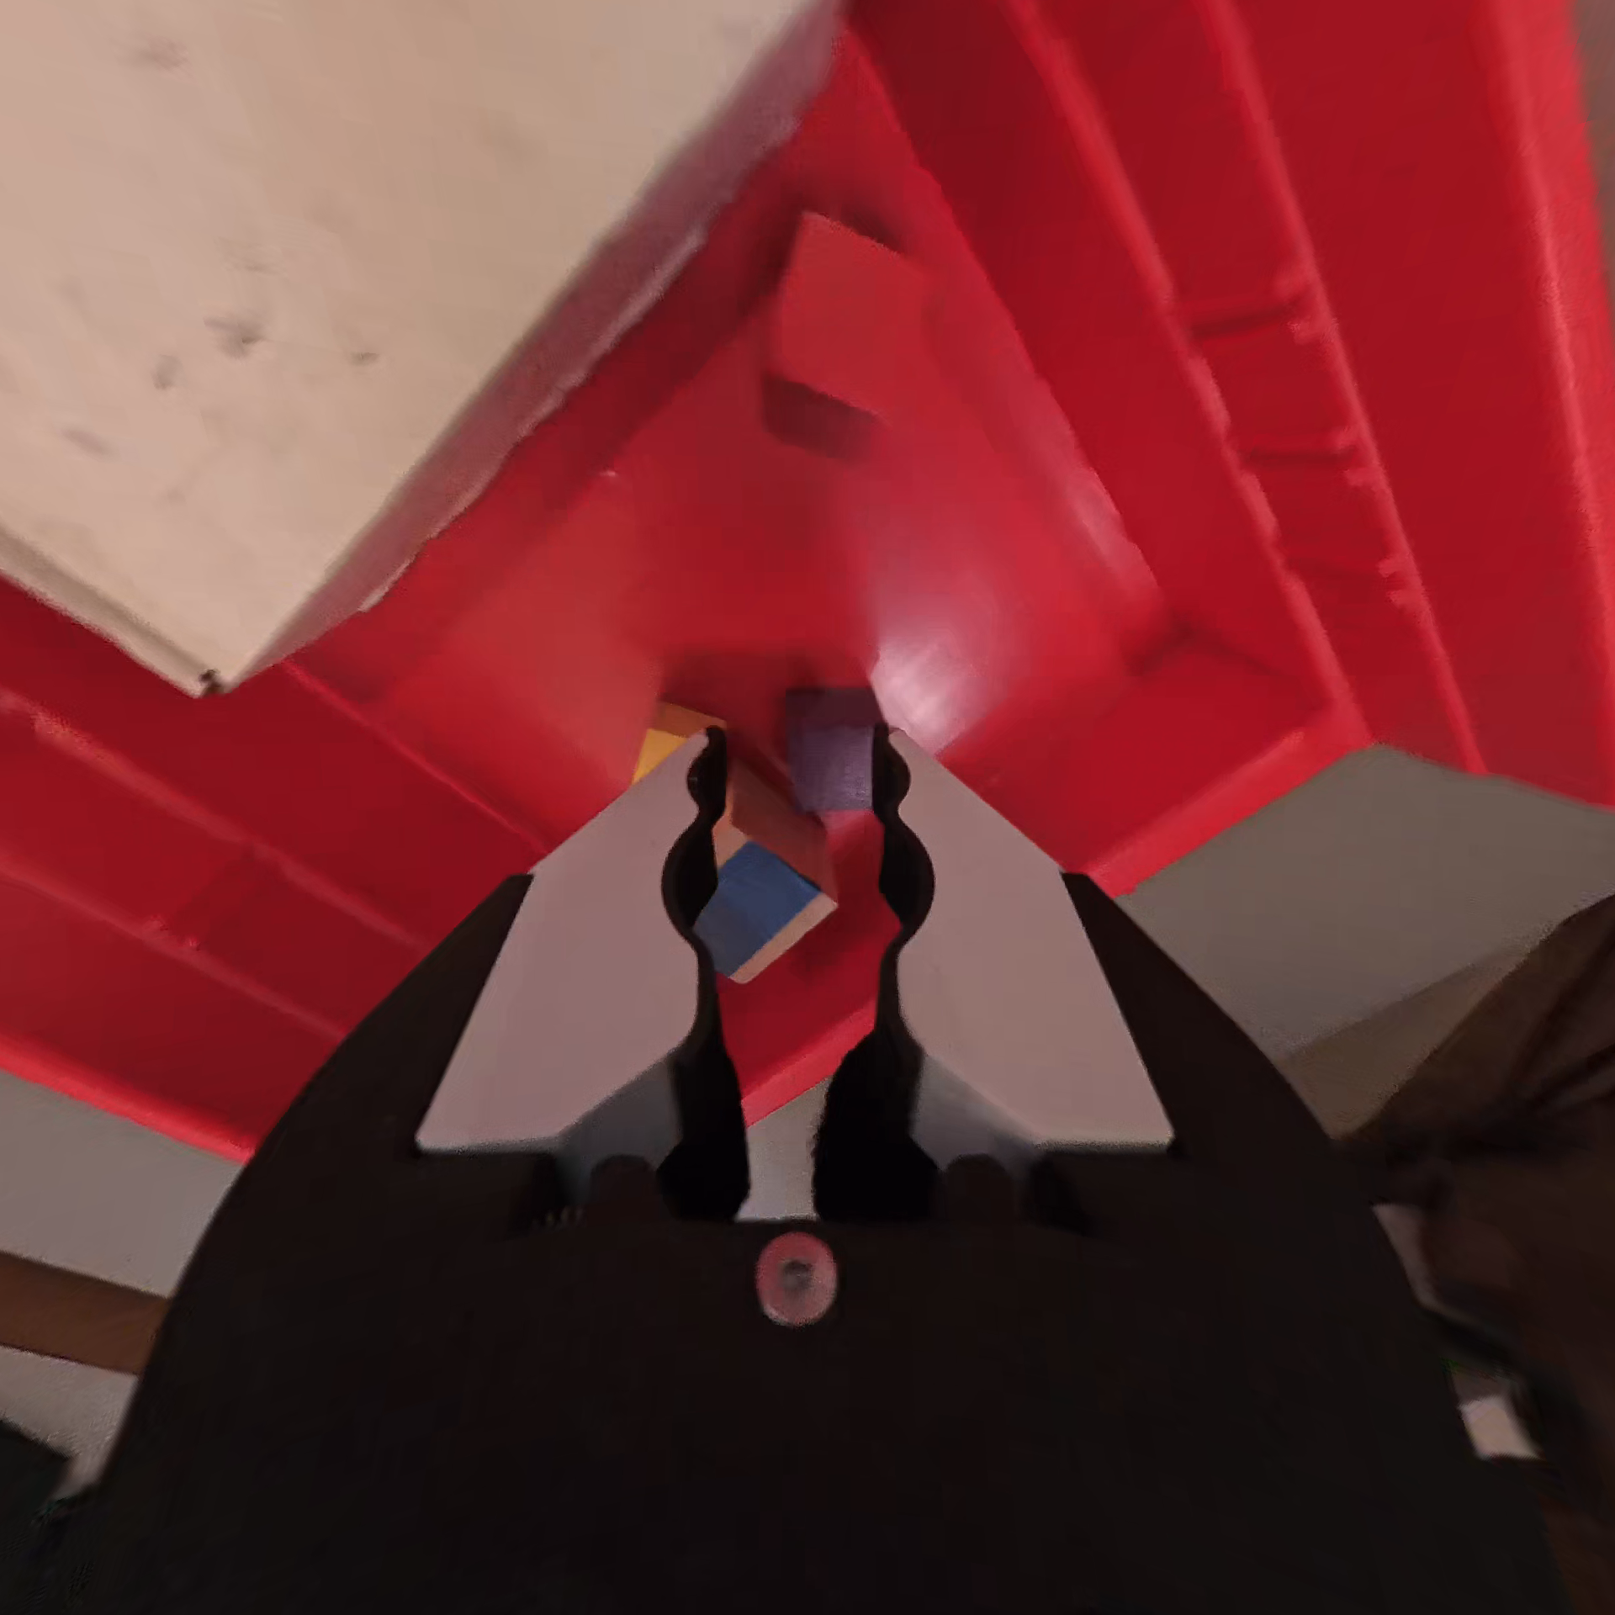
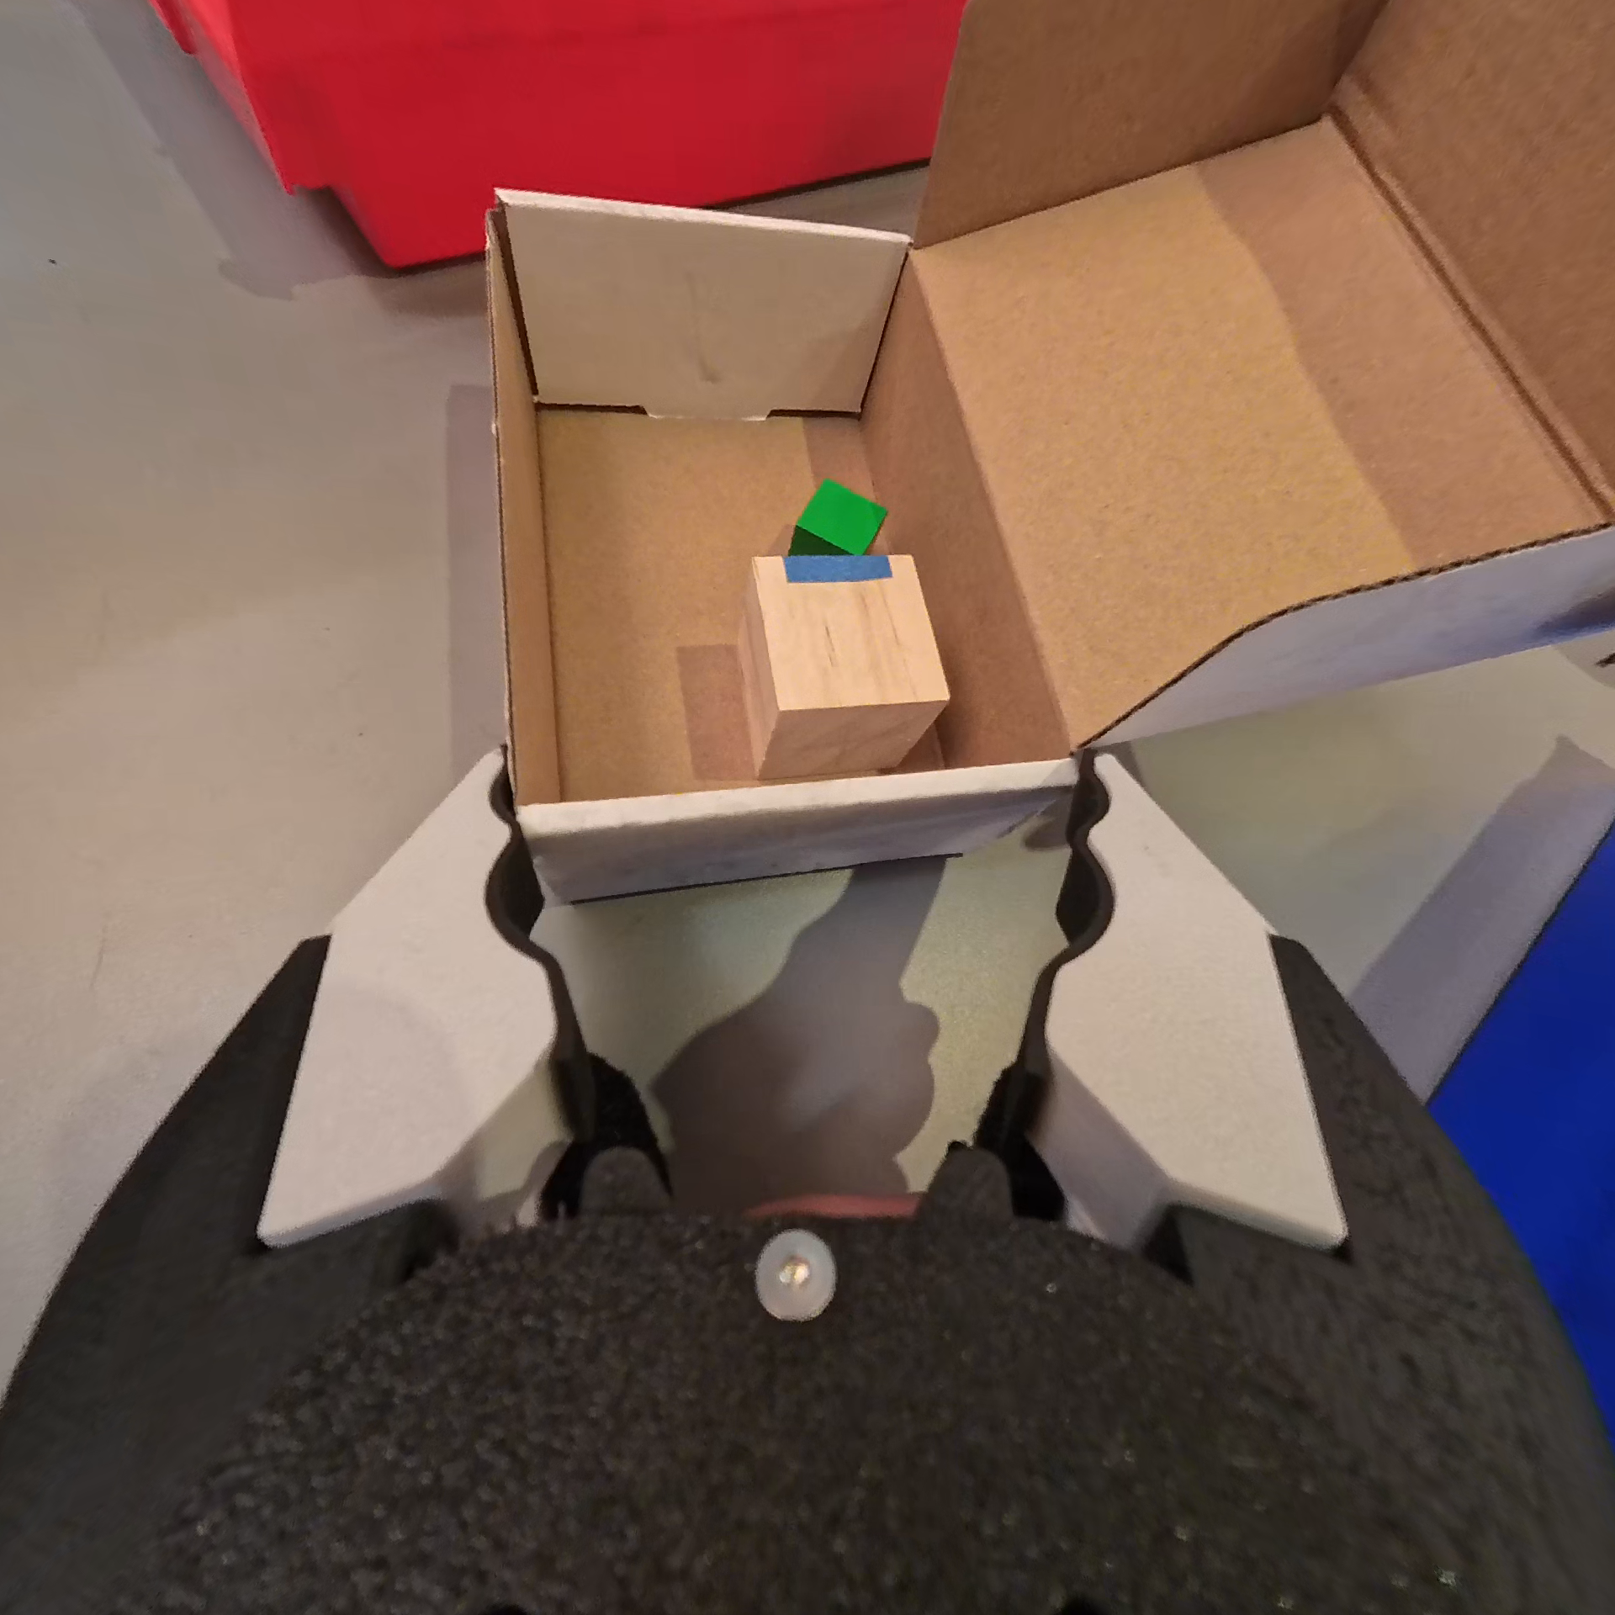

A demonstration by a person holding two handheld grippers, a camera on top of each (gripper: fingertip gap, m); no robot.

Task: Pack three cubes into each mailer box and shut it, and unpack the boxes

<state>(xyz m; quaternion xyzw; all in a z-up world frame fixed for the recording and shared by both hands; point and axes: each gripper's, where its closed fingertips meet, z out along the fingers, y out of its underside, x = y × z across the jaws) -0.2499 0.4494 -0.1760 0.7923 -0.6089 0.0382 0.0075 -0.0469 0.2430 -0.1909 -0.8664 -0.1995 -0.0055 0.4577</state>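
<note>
In the left wrist view my left gripper [image 1: 797, 743] is open and empty, its fingers a cube's width apart over the red bin [image 1: 1092, 437]. Below it lie a blue-topped cube [image 1: 765, 900], a purple cube [image 1: 828, 756] and a yellow cube [image 1: 666, 741]. A red cube [image 1: 843, 336] lies farther in. In the right wrist view my right gripper [image 2: 795, 786] is wide open, its tips level with the two near corners of an open mailer box [image 2: 786, 835]. Whether they touch it I cannot tell. Inside lie a wooden cube [image 2: 843, 673] and a green cube [image 2: 843, 517] behind it.
A shut white mailer box [image 1: 262, 306] rests across the bin's upper left. Another pale box [image 1: 1363, 865] and a dark sleeve [image 1: 1538, 1119] are at the right. The open box's lid [image 2: 1223, 419] stands up to its right. The red bin [image 2: 568, 114] is behind it, a blue surface [image 2: 1538, 1092] at the right.
</note>
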